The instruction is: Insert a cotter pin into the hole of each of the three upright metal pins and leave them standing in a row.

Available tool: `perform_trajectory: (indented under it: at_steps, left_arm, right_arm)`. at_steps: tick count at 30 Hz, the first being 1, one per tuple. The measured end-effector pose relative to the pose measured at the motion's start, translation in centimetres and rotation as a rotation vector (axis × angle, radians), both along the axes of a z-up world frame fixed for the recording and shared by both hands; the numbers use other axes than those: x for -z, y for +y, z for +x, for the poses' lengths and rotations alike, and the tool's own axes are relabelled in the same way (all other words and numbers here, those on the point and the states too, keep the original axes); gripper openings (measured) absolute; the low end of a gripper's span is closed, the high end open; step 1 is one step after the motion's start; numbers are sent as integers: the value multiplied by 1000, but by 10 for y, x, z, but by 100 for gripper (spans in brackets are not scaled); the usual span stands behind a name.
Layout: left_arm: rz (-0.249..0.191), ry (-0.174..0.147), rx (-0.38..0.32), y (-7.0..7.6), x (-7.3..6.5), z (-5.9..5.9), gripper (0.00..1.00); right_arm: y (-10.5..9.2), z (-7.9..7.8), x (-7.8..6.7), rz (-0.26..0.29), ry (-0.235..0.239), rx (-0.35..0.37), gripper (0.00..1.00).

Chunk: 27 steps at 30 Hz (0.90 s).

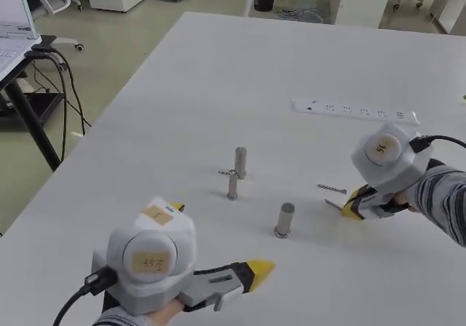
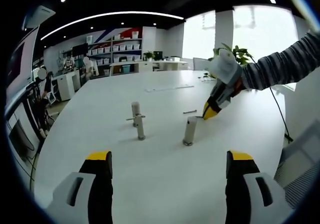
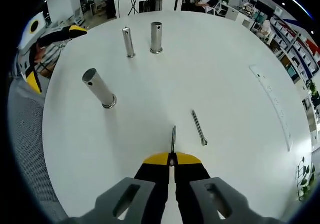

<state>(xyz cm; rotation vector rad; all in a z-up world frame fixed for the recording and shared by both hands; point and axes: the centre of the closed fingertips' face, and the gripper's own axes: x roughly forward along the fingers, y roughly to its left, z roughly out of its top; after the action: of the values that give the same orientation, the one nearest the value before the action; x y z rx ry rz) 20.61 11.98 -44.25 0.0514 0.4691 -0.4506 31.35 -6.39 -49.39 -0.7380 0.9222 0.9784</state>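
Observation:
Three upright metal pins stand on the white table: a wide one (image 1: 240,161), a thin one (image 1: 233,187) just before it, and a thick one (image 1: 285,219) apart to the right. A cotter pin (image 1: 227,172) lies crosswise at the thin pin's top; which pin it passes through I cannot tell. My right gripper (image 3: 171,158) is shut on a second cotter pin (image 3: 173,138), low on the table right of the thick pin (image 3: 100,88). A loose cotter pin (image 3: 199,127) lies beside it. My left gripper (image 2: 169,159) is open and holds nothing, short of the pins (image 2: 140,128).
A white power strip (image 1: 355,110) lies beyond the pins toward the far right. The table's left edge (image 1: 109,108) drops to the floor, where a stand with cables (image 1: 44,64) is. The right gripper (image 2: 215,104) and a striped sleeve come into the left gripper view.

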Motion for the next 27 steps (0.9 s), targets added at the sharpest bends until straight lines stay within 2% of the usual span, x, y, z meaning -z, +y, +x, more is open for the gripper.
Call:
perform_trajectory:
  at_steps: [3,10,14,21,27]
  left_arm:
    - [2,0,10,-2,0,-1,91]
    - [-16,14,34,-6,0,-3,82]
    - [-33,25,43,-8,-3,-2,78]
    - [-41,16,76,-17,-13,1,72]
    - [-53,13,131,-29,-20,0,62]
  right_arm:
    - [3,-3,-8,39,-27,-11,0]
    - [12,-14,-26,86,-101,-74,0]
    - [19,-26,-35,95,-141,-135,0]
    - [33,-41,-41,98,-202,-251,0]
    - [48,-58,-47,106,-241,-341,0]
